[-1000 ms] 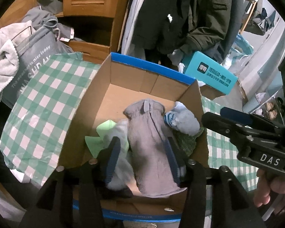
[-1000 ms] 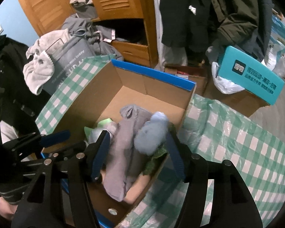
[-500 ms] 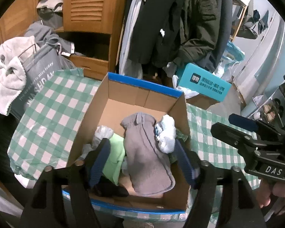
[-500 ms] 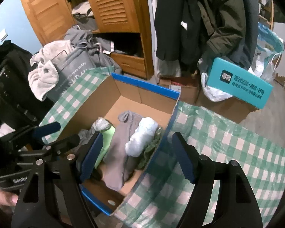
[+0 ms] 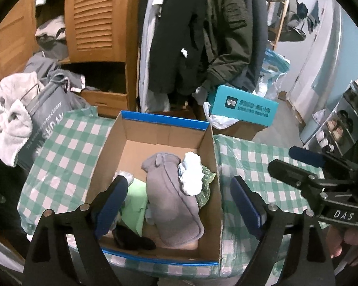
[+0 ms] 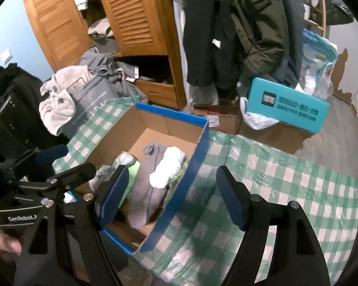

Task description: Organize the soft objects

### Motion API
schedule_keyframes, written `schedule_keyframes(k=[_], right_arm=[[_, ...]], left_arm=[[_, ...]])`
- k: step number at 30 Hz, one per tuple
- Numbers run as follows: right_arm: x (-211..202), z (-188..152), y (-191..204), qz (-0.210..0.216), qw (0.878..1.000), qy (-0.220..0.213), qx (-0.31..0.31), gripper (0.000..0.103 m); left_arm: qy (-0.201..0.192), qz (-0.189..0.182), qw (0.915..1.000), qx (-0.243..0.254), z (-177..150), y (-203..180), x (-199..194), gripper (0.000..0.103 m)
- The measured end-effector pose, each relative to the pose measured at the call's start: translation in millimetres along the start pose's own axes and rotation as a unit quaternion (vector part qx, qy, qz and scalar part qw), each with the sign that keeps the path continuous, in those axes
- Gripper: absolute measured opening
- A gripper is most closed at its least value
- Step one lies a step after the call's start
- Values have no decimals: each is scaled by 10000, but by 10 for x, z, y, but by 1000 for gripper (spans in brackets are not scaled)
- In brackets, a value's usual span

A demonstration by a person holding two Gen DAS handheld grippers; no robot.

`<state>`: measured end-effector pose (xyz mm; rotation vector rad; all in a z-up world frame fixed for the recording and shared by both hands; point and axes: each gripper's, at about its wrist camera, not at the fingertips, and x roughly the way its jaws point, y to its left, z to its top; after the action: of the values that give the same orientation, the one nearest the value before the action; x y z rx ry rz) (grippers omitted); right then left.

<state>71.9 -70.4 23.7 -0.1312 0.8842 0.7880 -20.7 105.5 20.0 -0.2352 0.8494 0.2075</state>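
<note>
The left gripper (image 5: 179,190) was spread wide with nothing between its blue-padded fingers (image 5: 112,200), held above the near end of the cardboard box (image 5: 155,133). The right gripper (image 6: 170,193) was equally wide and empty, its left finger over the box's near corner and its right finger over the checked cloth (image 6: 286,178) beside the box.

Inside the box, the soft things lay bunched toward the near half. A long grey fleece piece (image 5: 171,202) stretched lengthwise down the middle, rumpled at its far end and rounded at its near end. A pale white-blue bundle (image 5: 191,176) rested on its right edge, fluffy and loosely rolled, touching a crinkled dark green piece (image 5: 206,183) pressed against the right wall. To the left of the grey piece lay a flat light green item (image 5: 136,205), with a whitish crumpled cloth (image 5: 124,175) at its far end and a black piece (image 5: 133,238) at the near wall. The far half of the box floor was bare cardboard.

The box, rimmed in blue, sat on the green-and-white checked cloth. Beyond it stood a teal carton (image 5: 243,108) on a brown box, dark jackets (image 5: 202,35) hanging above, and a louvred wooden wardrobe (image 5: 95,19). To the left, a grey tote bag (image 5: 45,121) carried a pale towel (image 5: 7,124) draped on its side.
</note>
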Motion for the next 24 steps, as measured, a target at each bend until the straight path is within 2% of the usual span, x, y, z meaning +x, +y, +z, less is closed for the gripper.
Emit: schedule_keyframes(k=[12,24], right_arm=[[-215,-77,-300,-263,9992,-224,211,75],[-187,-161,-467,-292,9989,-140,346,75]], left_arm=[[8,131,9994,321,13,-187,-18,89],[176,178,9991,333,11,-239,89,89]])
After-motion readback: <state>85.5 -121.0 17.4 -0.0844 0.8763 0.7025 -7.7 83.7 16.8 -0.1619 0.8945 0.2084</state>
